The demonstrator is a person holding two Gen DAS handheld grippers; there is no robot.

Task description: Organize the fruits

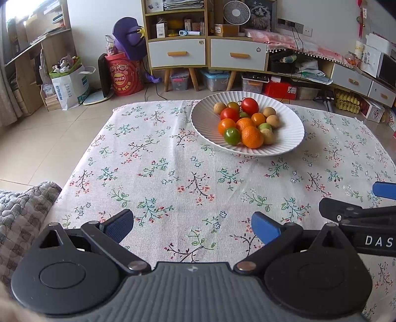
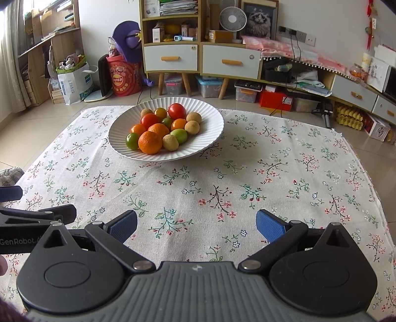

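Both grippers are held low over the near edge of the floral tablecloth (image 2: 198,178), the left gripper (image 1: 193,225) and the right gripper (image 2: 196,224) each with jaws spread wide and nothing between them. Beyond, toward the far edge, a white ribbed bowl (image 2: 210,119) is seen holding the heaped fruits (image 2: 160,128): tomatoes, oranges, green and tan ones. Judging by the pile, a top, outer fruit such as the near orange (image 2: 150,142) should be approached squarely and closed on gently, so neighbours are not rolled.

Bright, even daylight enters from a window (image 1: 14,10) far ahead and left of each hand-held gripper, blown out to white glare. The plate (image 2: 212,123) casts a soft shadow. Fisheye distortion bends the edges, corners darken, and focus is sharp mid-frame.
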